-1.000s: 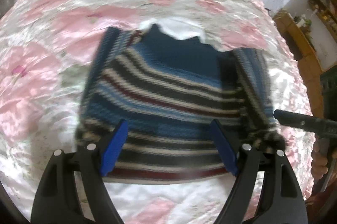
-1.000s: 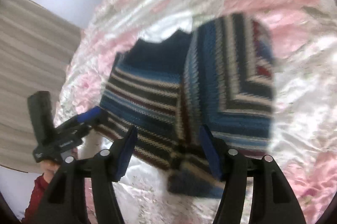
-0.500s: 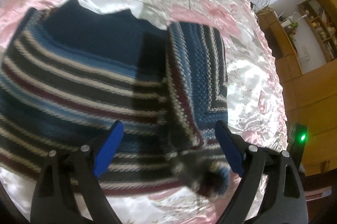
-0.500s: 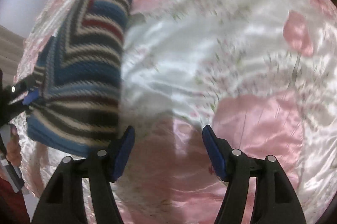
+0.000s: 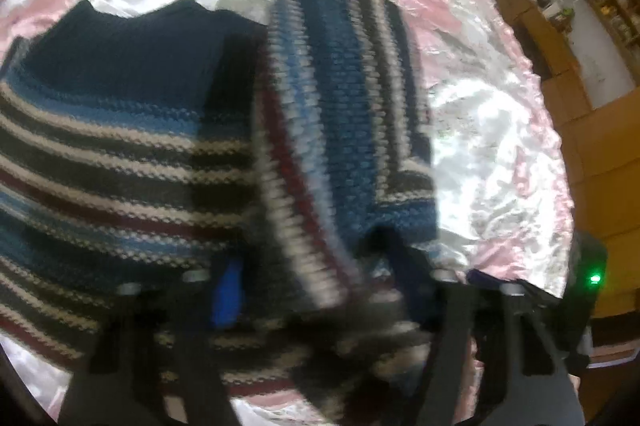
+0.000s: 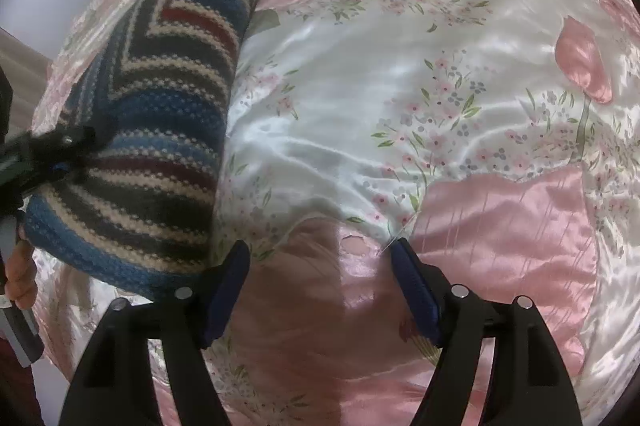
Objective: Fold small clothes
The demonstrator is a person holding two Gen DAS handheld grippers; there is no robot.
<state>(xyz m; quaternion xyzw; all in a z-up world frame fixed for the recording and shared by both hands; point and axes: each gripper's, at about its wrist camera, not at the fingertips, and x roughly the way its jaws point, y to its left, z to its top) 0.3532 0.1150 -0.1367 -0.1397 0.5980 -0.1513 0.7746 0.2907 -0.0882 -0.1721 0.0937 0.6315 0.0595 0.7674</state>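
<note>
The left gripper (image 5: 316, 290) reached into the folded sleeve (image 5: 344, 129) of the striped sweater (image 5: 112, 145); blur hid whether its jaws pinched it. The right gripper (image 6: 320, 286) hung spread and empty over the bedspread (image 6: 440, 73). A clean fold called for a firm cuff grip and a straight crease.

Sweater (image 5: 120, 145) lies on bedspread (image 6: 400, 85), sleeve (image 5: 340, 105) folded over.

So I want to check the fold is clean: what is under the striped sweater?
Under the striped sweater only the pink floral bedspread shows, around its edges. Anything beneath its middle is covered by the knit.
</note>
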